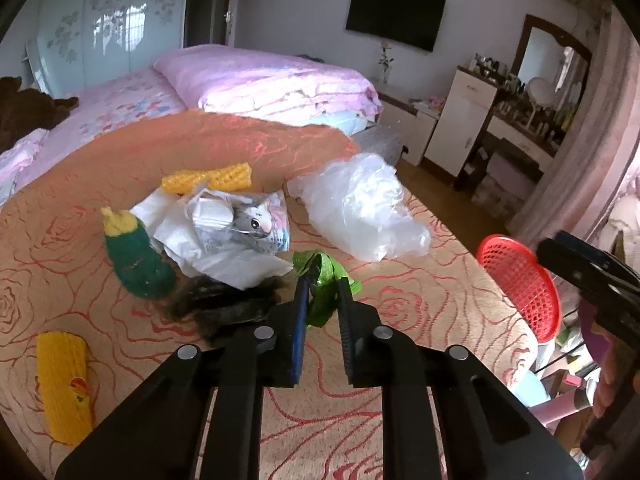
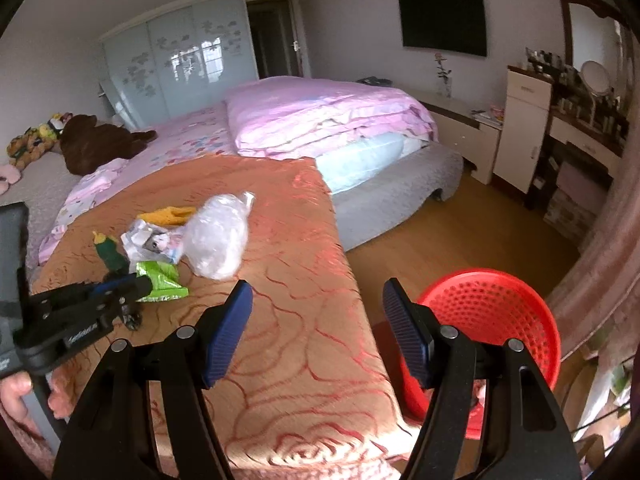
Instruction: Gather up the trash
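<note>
Trash lies on an orange rose-patterned bedspread (image 1: 120,168). My left gripper (image 1: 324,280) is nearly closed around a green wrapper (image 1: 326,280), which sits between its fingers; it also shows in the right wrist view (image 2: 160,278). Beside it lie a dark hair clump (image 1: 224,300), a crumpled white printed bag (image 1: 232,232), a clear plastic bag (image 1: 360,208), a green-and-yellow knitted piece (image 1: 136,256) and yellow foam nets (image 1: 60,384). My right gripper (image 2: 318,300) is open and empty, above the bed's edge, next to the red basket (image 2: 492,320).
The red basket (image 1: 520,280) stands on the wooden floor (image 2: 460,232) right of the bed. Behind lie a folded pink quilt (image 1: 272,80), a brown plush toy (image 2: 100,144), a wardrobe, a dresser (image 2: 524,128) and a wall TV.
</note>
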`<state>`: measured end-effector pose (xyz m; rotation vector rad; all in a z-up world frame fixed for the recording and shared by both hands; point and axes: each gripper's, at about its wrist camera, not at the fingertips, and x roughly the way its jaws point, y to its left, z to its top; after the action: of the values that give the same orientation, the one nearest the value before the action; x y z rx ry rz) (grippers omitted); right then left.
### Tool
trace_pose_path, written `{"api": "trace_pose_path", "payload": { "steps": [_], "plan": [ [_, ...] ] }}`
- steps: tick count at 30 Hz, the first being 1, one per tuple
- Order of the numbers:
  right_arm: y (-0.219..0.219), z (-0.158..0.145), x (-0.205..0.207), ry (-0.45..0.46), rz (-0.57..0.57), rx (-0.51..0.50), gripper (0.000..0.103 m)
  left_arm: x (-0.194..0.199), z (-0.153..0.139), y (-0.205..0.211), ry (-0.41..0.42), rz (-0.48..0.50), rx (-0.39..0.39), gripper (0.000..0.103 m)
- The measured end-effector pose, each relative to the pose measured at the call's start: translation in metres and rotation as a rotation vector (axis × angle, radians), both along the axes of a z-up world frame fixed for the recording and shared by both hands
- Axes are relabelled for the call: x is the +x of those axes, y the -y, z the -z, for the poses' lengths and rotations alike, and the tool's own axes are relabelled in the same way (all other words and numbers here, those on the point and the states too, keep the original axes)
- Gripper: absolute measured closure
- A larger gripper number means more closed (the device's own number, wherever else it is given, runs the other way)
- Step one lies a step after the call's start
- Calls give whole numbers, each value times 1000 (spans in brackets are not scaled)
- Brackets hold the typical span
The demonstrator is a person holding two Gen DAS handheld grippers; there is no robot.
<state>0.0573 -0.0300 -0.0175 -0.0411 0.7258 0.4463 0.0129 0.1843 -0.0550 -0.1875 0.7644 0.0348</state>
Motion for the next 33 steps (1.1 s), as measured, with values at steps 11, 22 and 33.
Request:
{"api": "trace_pose_path", "payload": {
  "steps": [11, 22, 33],
  "plan": [
    [-57, -2, 32, -34, -99, 9, 38, -25, -23, -24, 68, -32, -17, 92],
    [-111, 11, 68, -47, -128, -36, 26, -35, -37, -55, 100, -100, -28, 93],
    [-132, 34, 75, -99, -171, -70, 53, -36, -36, -58, 101, -119, -14, 93]
  ]
}}
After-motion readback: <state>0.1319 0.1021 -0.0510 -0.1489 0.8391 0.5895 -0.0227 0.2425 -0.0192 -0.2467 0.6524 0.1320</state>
